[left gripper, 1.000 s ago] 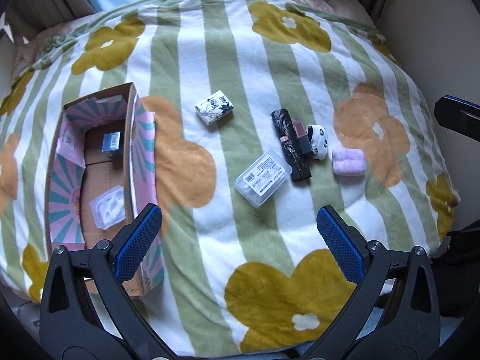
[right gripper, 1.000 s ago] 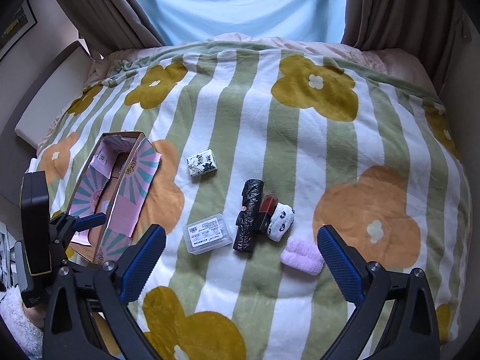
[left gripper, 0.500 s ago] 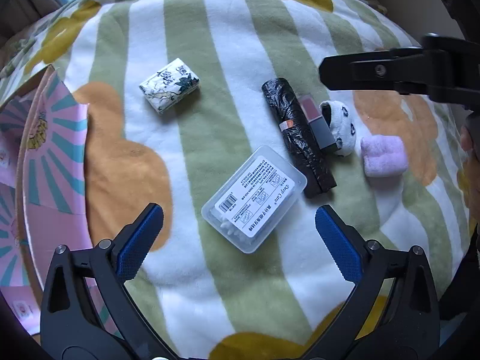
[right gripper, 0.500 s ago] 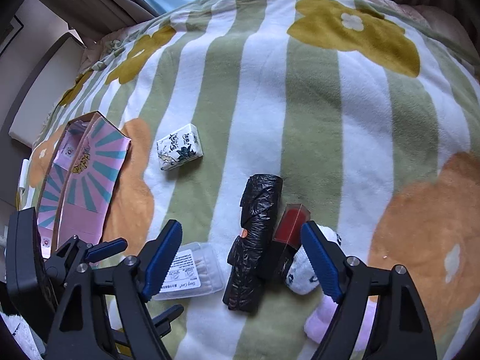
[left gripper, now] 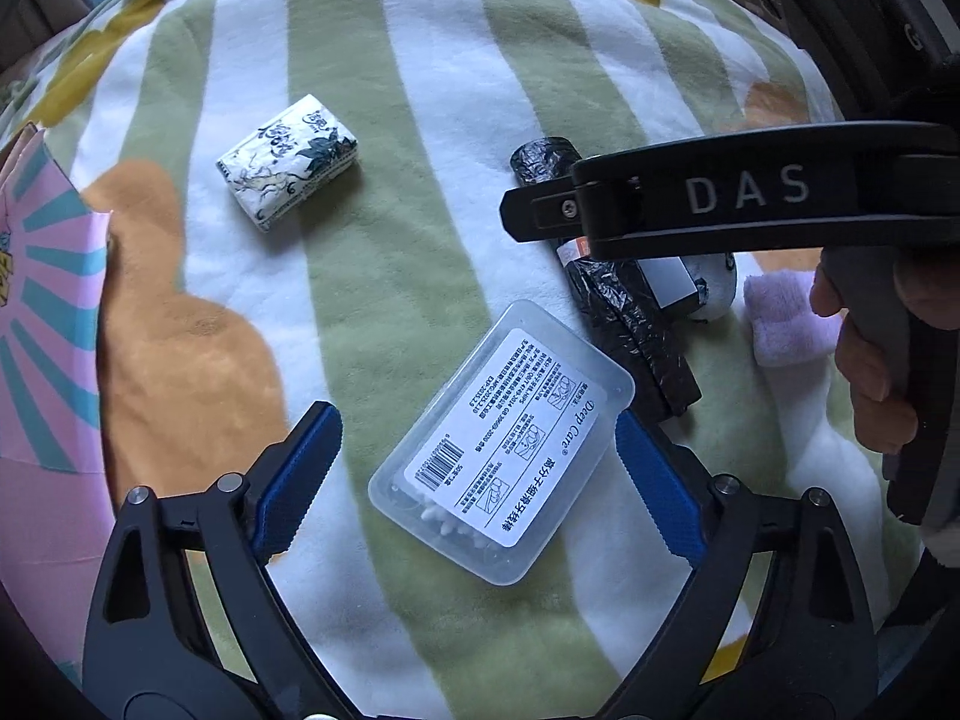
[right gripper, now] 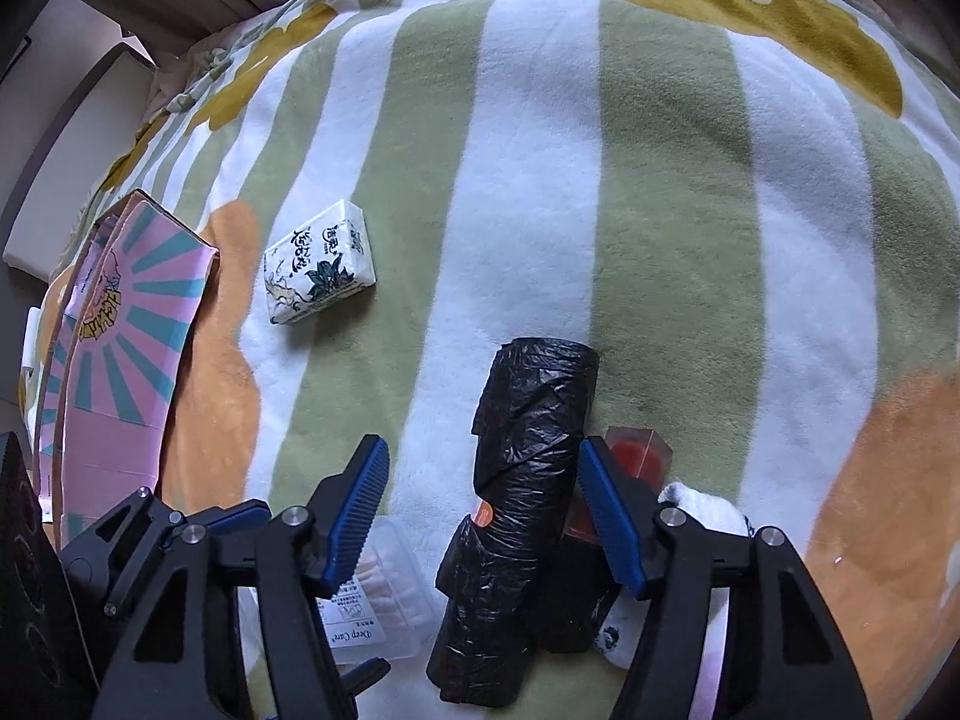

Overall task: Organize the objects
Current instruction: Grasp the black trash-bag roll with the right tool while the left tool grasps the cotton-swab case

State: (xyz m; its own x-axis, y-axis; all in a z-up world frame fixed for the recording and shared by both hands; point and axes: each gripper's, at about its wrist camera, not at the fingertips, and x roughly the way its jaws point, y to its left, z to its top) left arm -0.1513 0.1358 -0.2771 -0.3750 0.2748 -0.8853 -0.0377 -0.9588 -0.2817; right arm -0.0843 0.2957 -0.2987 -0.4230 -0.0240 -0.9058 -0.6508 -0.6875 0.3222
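My left gripper (left gripper: 474, 468) is open, its blue pads on either side of a clear plastic floss box (left gripper: 501, 441) lying on the blanket. My right gripper (right gripper: 483, 504) is open around a black bag roll (right gripper: 522, 516), which also shows in the left wrist view (left gripper: 624, 312). A red-capped case (right gripper: 639, 459) and a white panda item (right gripper: 702, 516) lie just right of the roll. A white tissue pack (left gripper: 288, 177) lies further back; it also shows in the right wrist view (right gripper: 321, 261). A lilac cloth (left gripper: 783, 318) lies at the right.
A pink and teal cardboard box (right gripper: 120, 348) stands open at the left, its flap visible in the left wrist view (left gripper: 42, 312). The right gripper's black arm marked DAS (left gripper: 744, 198) crosses above the bag roll. Everything lies on a green-striped flowered blanket (right gripper: 600, 150).
Both grippers have moved down and forward towards the objects. The left one now straddles the floss box and the right one straddles the black bag roll. Nothing has been taken hold of.
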